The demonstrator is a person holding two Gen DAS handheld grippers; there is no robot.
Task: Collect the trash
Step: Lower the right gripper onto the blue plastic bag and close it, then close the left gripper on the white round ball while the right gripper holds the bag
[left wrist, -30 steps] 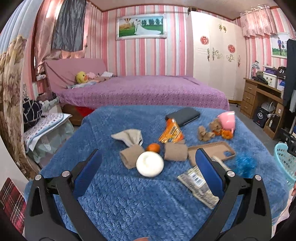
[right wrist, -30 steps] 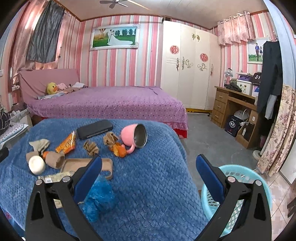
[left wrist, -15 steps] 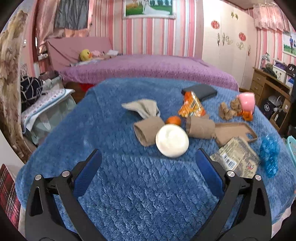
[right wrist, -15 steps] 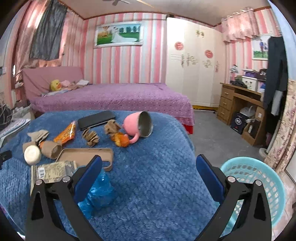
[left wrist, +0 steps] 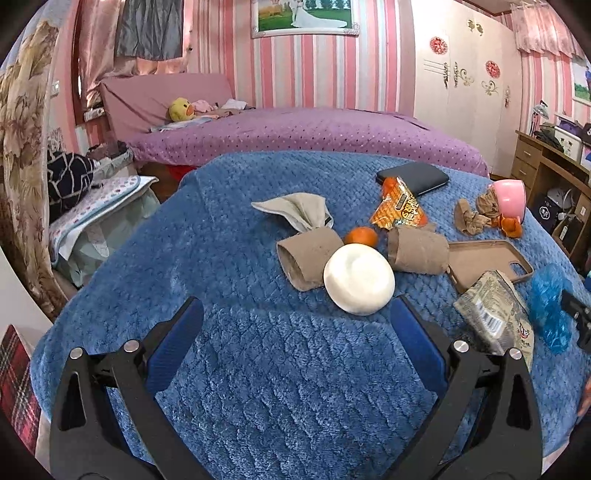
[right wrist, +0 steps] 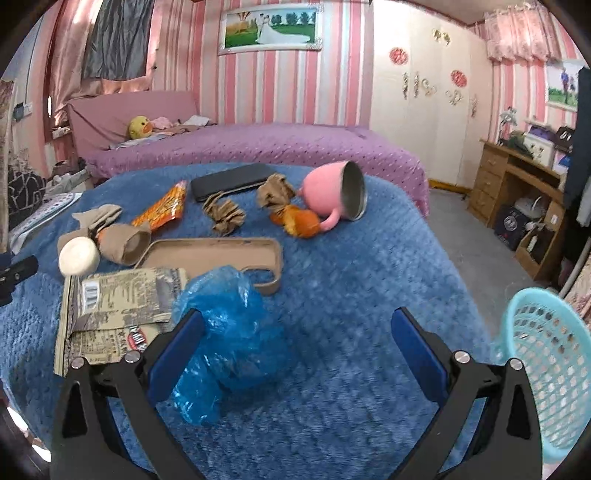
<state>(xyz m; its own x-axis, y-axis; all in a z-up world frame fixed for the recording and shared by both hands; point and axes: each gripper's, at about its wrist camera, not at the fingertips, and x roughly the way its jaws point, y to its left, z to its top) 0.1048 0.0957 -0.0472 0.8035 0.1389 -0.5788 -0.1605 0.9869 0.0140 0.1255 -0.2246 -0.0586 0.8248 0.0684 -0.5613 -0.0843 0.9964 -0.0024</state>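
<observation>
A blue blanket (right wrist: pixel 351 295) holds a blue bag (right wrist: pixel 236 332) by the right gripper's left finger, a wrapper (right wrist: pixel 118 306) further left, and a pink cup (right wrist: pixel 332 192) ahead.

A pink cup (right wrist: pixel 334 192) lies on its side on the blue blanket (right wrist: pixel 351 295). A yellow duck toy (left wrist: pixel 180 109) sits on the purple bed (left wrist: pixel 303 133).

A home bedroom: a bed with a purple spread (right wrist: pixel 258 147) fills the middle of the frame, a framed wedding picture (right wrist: pixel 271 26) hangs on pink striped walls at top, a white wardrobe (right wrist: pixel 424 103) and a wooden desk (right wrist: pixel 517 184) stand at right.
</observation>
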